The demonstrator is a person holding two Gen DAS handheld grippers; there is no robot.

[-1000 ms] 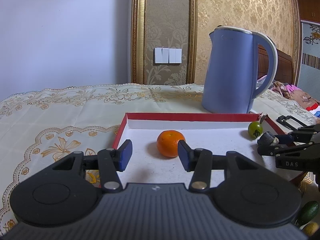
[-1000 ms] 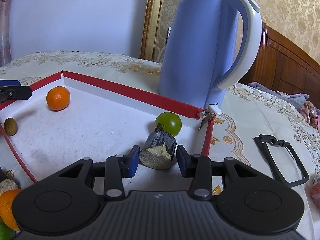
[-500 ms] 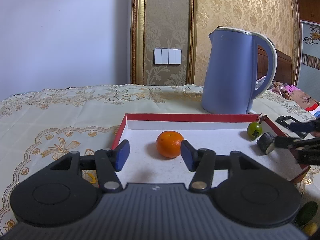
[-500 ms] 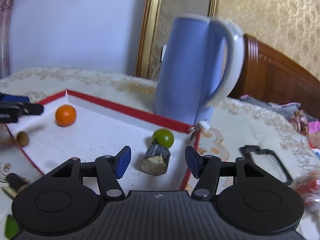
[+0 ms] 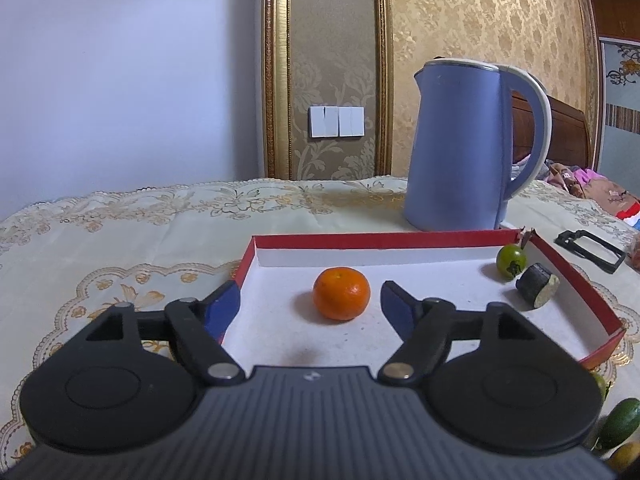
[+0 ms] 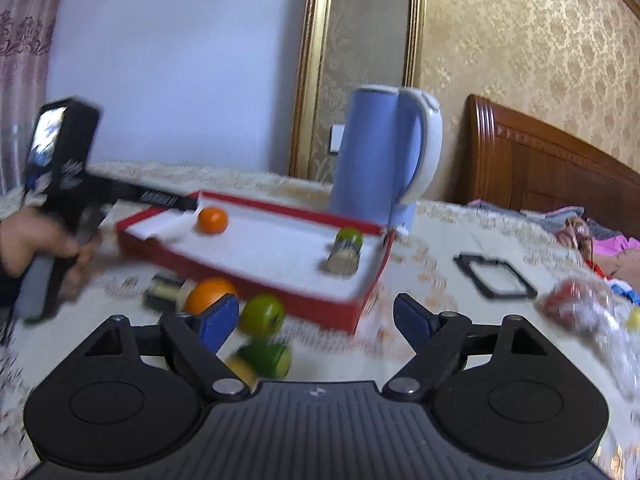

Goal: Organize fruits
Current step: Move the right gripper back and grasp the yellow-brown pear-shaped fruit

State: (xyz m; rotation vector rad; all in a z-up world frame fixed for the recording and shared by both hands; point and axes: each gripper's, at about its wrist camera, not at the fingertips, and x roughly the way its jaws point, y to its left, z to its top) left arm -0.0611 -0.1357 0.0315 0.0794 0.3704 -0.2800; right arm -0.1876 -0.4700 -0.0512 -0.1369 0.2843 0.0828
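A mandarin (image 5: 341, 293) lies in the red-rimmed white tray (image 5: 380, 239), just beyond my left gripper (image 5: 310, 309), whose jaws are opening with no pad touching it. At the tray's right end sit a green fruit (image 5: 511, 257) and a dark cut stalk piece (image 5: 537, 289). My right gripper (image 6: 316, 317), its jaws also opening and with nothing between them, hovers in front of the tray (image 6: 256, 282). Below it on the cloth lie loose fruits: an orange (image 6: 208, 294), two green ones (image 6: 262, 314) and a yellow one (image 6: 242, 370).
A blue kettle (image 5: 460, 152) stands right behind the tray. A black plastic frame (image 6: 496, 276) and a red wrapped packet (image 6: 572, 308) lie on the cloth to the right. A person's hand (image 6: 24, 240) holds the left gripper at the left. The right wrist view is blurred.
The right gripper let go of the stalk piece, opened wide and pulled back out of the tray. The left jaws spread wider around the mandarin without otherwise moving.
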